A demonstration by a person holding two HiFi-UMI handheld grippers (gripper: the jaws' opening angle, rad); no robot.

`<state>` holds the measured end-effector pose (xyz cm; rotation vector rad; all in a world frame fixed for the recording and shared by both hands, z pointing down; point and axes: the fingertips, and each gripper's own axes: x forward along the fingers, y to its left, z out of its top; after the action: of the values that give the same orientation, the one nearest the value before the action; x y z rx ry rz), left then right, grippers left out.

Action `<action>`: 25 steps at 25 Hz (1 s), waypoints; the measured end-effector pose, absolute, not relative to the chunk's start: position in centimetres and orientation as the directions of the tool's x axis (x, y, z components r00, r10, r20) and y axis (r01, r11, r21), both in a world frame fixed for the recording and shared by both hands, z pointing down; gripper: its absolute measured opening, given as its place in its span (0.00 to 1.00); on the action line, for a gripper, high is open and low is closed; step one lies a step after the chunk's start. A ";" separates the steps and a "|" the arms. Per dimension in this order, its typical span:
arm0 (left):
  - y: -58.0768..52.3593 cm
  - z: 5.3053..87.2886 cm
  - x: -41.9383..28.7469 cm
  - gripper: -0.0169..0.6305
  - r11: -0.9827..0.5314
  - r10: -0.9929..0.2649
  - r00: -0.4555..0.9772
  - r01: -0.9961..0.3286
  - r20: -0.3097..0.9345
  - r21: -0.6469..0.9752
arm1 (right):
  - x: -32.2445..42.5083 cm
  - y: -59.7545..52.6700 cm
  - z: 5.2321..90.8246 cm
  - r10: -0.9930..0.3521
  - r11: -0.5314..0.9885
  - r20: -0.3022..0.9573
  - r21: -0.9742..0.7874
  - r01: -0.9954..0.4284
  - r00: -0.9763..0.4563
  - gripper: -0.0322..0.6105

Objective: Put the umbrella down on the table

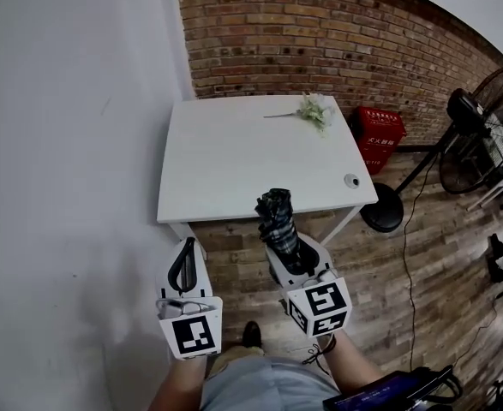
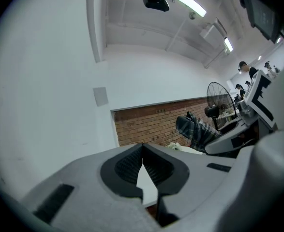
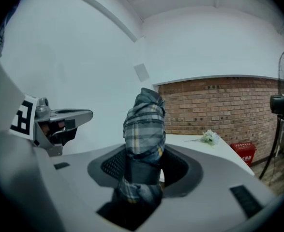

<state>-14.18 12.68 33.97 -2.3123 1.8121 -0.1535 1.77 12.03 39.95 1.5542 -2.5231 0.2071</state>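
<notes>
Pinching a folded plaid umbrella in the right gripper, with both ribbed pads clamped on the dark band near its lower end. Running forward between those jaws and sticking well out beyond their tips with the bundled canopy; trailing a short way behind the pads with crumpled fabric. Held up in the air, not resting on the white table, with the canopy tip reaching just over the table's near edge in the head view. Carrying nothing in the left gripper: pads pressed together at the tips, with only a thin sliver of table showing through lower down. Riding beside the right gripper, apart from the umbrella, short of the table's near left corner. Farther ahead of both sets of jaws: a white artificial flower lying near the table's far edge and a brick wall behind it. Off to the right of the right jaws: a red crate and a standing fan on wooden flooring.
</notes>
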 end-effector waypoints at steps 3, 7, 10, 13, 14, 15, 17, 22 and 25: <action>12.3 33.1 -14.6 0.04 -0.232 -0.966 0.251 -0.948 -0.065 -0.220 | 1.6 11.6 38.4 -0.881 0.441 0.191 -0.002 -0.898 -0.433 0.36; 9.1 31.4 -14.6 0.04 -0.256 -0.955 0.282 -0.939 -0.091 -0.228 | 1.7 8.7 36.0 -0.900 0.414 0.158 0.024 -0.910 -0.406 0.36; 7.3 31.5 -14.1 0.04 -0.282 -0.948 0.307 -0.932 -0.086 -0.227 | 2.1 7.5 35.5 -0.911 0.390 0.154 0.026 -0.920 -0.382 0.36; 6.7 32.4 -13.3 0.04 -0.304 -0.942 0.327 -0.925 -0.071 -0.227 | 2.6 7.2 36.3 -0.914 0.376 0.171 0.022 -0.926 -0.368 0.36; 6.7 32.7 -13.1 0.04 -0.309 -0.941 0.330 -0.924 -0.066 -0.224 | 2.8 7.2 36.7 -0.914 0.374 0.178 0.020 -0.927 -0.364 0.36; 6.6 33.0 -12.9 0.04 -0.313 -0.941 0.333 -0.924 -0.062 -0.222 | 2.9 7.1 37.0 -0.914 0.371 0.183 0.019 -0.928 -0.362 0.36; 6.2 33.5 -12.5 0.04 -0.319 -0.939 0.339 -0.921 -0.057 -0.221 | 3.1 6.9 37.4 -0.915 0.368 0.186 0.019 -0.930 -0.358 0.36; 4.8 34.2 -11.9 0.04 -0.323 -0.938 0.342 -0.919 -0.048 -0.228 | 3.7 5.3 37.7 -0.918 0.362 0.178 0.017 -0.932 -0.354 0.36; 3.5 35.0 -11.8 0.04 -0.320 -0.941 0.336 -0.918 -0.030 -0.236 | 4.1 4.0 38.5 -0.916 0.362 0.185 0.003 -0.932 -0.355 0.36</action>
<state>-11.75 3.55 35.01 -2.3874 1.6895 -0.1663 4.10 3.98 38.53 1.6854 -2.4606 0.1532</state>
